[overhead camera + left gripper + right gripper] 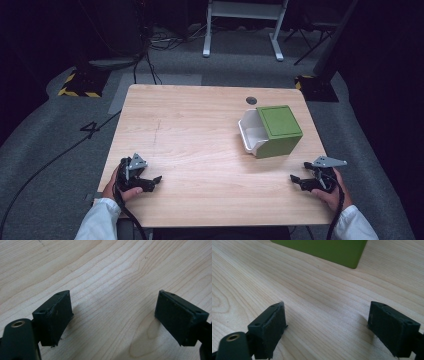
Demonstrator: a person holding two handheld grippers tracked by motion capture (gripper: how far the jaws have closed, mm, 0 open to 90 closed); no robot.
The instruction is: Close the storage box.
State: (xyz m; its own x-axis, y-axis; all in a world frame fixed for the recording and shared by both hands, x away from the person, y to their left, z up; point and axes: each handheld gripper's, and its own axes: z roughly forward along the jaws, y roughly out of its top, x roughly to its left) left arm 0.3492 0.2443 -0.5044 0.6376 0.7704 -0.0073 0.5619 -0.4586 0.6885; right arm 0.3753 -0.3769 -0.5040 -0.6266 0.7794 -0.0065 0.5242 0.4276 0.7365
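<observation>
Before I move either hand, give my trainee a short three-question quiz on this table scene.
1. True or false: the left tongs are clamped on something.
2. Which tongs are nearer the green box? A) left B) right
3. What pale part juts out of the green box, and toward which side of the high view?

Key
1. False. Their jaws stand wide apart over bare wooden table.
2. B. The box's green wall sits just ahead of the right tongs in the right gripper view.
3. A white drawer-like insert, partly pulled out to the left.
</observation>
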